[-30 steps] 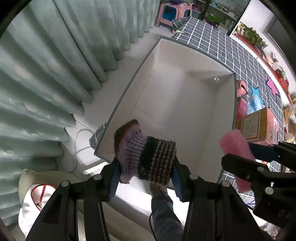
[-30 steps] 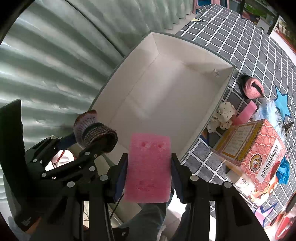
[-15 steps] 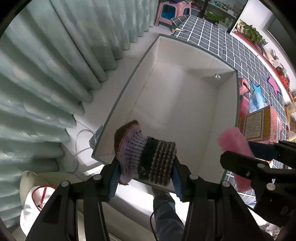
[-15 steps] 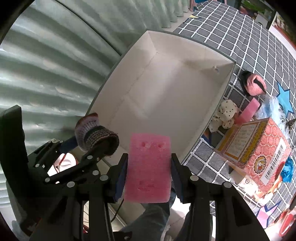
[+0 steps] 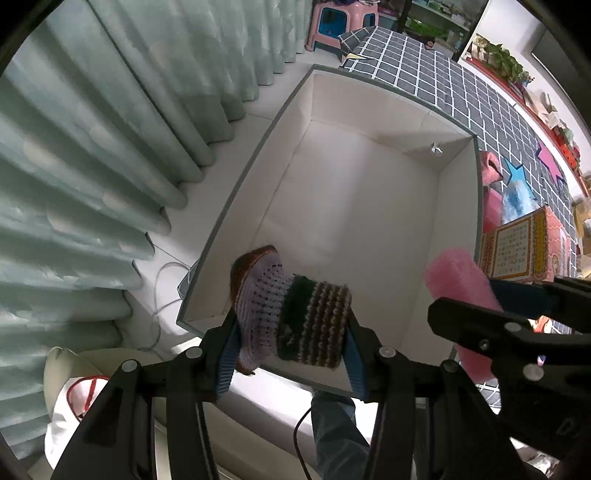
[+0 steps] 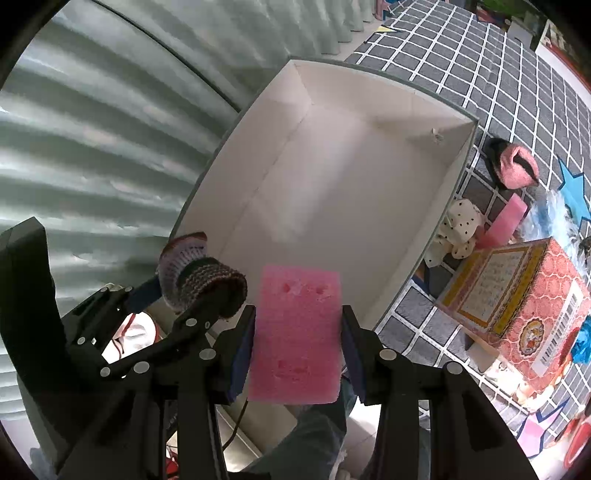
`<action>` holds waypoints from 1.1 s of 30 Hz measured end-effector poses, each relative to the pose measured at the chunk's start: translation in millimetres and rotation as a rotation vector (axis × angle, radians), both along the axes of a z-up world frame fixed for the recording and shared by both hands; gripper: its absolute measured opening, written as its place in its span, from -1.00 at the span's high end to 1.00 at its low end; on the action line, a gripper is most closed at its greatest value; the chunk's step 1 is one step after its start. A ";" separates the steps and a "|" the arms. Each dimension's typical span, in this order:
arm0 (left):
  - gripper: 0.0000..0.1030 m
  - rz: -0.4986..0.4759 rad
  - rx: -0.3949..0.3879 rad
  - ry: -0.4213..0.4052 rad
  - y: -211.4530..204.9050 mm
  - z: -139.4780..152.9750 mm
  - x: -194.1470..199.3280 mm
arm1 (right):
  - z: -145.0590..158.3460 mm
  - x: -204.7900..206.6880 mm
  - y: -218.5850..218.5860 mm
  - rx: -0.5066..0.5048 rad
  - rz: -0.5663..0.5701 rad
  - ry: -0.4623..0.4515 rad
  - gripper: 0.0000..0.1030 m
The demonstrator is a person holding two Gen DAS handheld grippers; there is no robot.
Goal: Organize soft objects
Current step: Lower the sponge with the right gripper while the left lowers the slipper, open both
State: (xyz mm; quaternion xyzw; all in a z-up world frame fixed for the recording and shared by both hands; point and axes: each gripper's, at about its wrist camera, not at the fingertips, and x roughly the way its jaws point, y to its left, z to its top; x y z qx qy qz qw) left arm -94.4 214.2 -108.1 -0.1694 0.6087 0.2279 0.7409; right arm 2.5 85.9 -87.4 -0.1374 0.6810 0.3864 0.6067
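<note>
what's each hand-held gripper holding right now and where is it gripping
The left hand-held gripper clamps a knitted sock across its striped cuff end. The right hand-held gripper clamps a pink sponge by its two side edges.

Pale green curtain (image 5: 110, 155), pink stool (image 5: 341, 24), patterned red carton (image 6: 524, 306) on checked rug (image 6: 498, 74).

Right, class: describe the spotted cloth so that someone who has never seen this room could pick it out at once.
Start at the big white box on the checked rug. Just outside its right wall, the spotted cloth lies crumpled on the rug, next to a pink sponge and above a patterned carton. It alone is cream with dark dots.
</note>
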 end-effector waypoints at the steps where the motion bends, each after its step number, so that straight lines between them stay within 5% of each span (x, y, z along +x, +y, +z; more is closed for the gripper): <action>1: -0.03 -0.001 0.000 0.000 0.0 0.0 0.0 | -0.2 0.6 0.0 -0.001 -0.002 0.002 0.11; 9: -0.14 -0.025 0.000 -0.030 -3.1 2.2 0.7 | -1.7 2.5 -2.0 0.005 -0.003 0.004 0.11; 12: -0.47 -0.028 0.008 -0.036 -3.3 3.3 -0.3 | -0.2 2.9 -2.1 0.016 0.002 0.002 0.11; 15: -0.60 -0.020 0.011 -0.042 -1.9 4.1 -1.9 | 2.0 3.8 -2.9 0.023 0.000 -0.003 -0.28; 19: -1.00 0.012 0.002 -0.051 4.0 5.1 -3.0 | 7.9 5.5 -3.6 0.028 -0.007 -0.022 -0.36; 22: -0.99 0.039 -0.009 -0.061 8.6 6.7 -3.8 | 14.0 6.2 -4.8 0.026 -0.011 -0.045 -0.79; 26: -0.99 0.061 -0.058 0.001 14.4 -0.6 1.5 | 25.6 8.3 -8.5 0.040 -0.011 -0.070 -0.79; 33: -0.99 0.041 -0.069 -0.101 7.1 29.0 11.3 | 64.6 29.0 -35.3 0.104 -0.071 -0.094 -0.79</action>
